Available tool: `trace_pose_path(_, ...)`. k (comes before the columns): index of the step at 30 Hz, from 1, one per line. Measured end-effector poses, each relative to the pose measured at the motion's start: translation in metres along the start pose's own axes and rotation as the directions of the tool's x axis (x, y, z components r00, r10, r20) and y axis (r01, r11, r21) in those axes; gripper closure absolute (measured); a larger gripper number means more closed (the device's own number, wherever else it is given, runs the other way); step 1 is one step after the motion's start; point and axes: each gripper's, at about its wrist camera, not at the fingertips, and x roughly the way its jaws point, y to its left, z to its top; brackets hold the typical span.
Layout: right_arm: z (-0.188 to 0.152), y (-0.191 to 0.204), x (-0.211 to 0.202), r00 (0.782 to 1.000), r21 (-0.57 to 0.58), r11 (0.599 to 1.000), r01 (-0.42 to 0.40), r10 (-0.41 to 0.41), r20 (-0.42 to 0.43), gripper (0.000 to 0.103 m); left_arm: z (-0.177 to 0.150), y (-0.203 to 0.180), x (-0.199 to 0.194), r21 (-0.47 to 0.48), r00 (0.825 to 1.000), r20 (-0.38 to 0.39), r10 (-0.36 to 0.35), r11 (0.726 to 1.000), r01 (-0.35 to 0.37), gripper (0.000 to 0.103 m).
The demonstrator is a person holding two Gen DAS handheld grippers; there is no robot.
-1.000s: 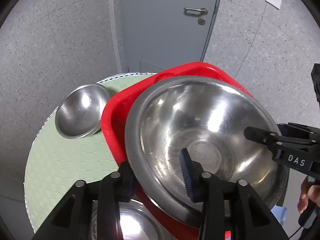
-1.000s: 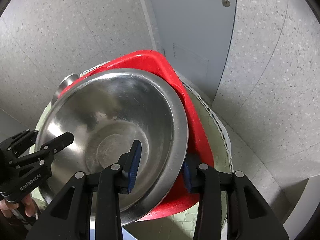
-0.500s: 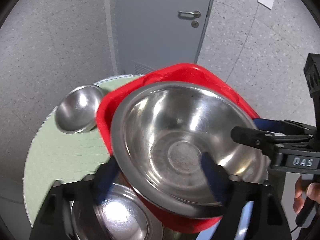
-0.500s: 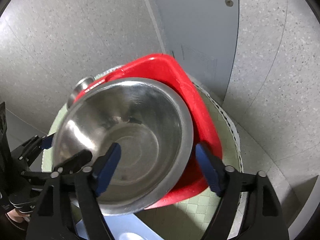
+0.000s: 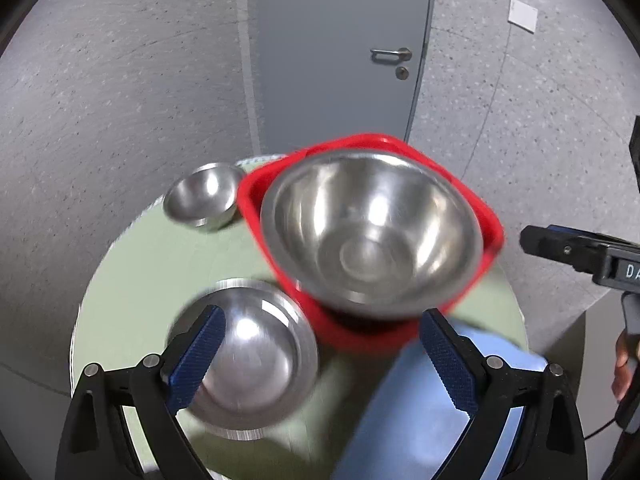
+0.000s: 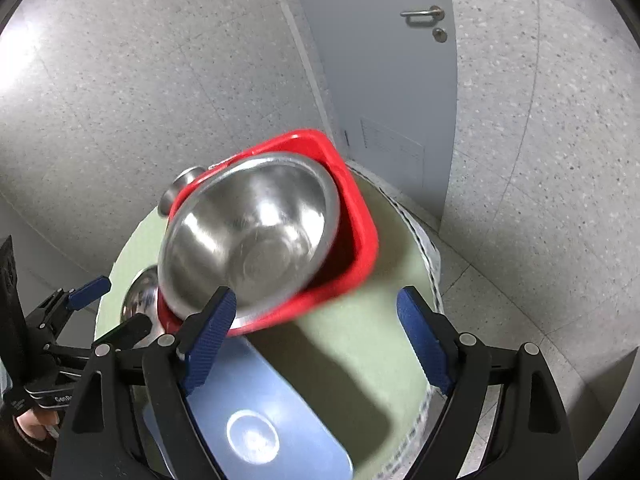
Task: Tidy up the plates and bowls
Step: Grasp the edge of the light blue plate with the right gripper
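Both grippers hang above a round table with their blue-padded fingers spread wide and nothing between them. The left gripper (image 5: 320,354) sits low over the near side of the table (image 5: 136,276), tilted down and forward, its left pad above a shallow steel dish (image 5: 256,364) and its right pad above a pale blue tray (image 5: 404,416). The right gripper (image 6: 320,330) hovers over the same near edge, also angled down, with its left pad just in front of the big bowl's rim and its right pad over bare green cloth. A hand (image 6: 30,426) shows at the lower left of the right wrist view, wrapped round the left gripper's handle; fingers of the other hand (image 5: 622,368) show at the far right edge of the left wrist view, on the right gripper's grip. The big bowl (image 5: 370,232), steel and shiny, rests inside a red tub (image 5: 250,200) toward the back of the table, leaning so that its mouth faces the grippers; neither gripper touches it. A small bowl (image 5: 202,198) stands upright on the cloth just left of the tub. The blue tray holds a small round steel piece (image 6: 252,436); what it is I cannot tell. Behind the table stands a grey door (image 5: 340,40) in a speckled wall. Much of the table is blurred.
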Motion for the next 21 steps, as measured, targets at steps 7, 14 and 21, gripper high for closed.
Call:
trace_pose_path(7, -0.051, -0.018, 0.004, 0.995, 0.026, 0.999, -0.04, 0.042, -0.091, 0.018, -0.057, -0.015, -0.018, -0.017, 0.998, -0.066, -0.011, 1.0, 0.01, 0.007)
trace_pose_path(14, -0.087, -0.022, 0.03, 0.978, 0.05, 0.996, -0.077, 0.085, -0.192, 0.018, -0.089, -0.04, -0.01, 0.02, 0.987, -0.159, -0.006, 1.0, 0.009, 0.015)
trace_pose_path(21, -0.103, -0.02, 0.037, 0.963, 0.059, 0.99, -0.13, 0.14, -0.229, 0.061, -0.089, -0.052, 0.011, 0.035, 0.969, -0.247, -0.013, 0.999, 0.022, 0.041)
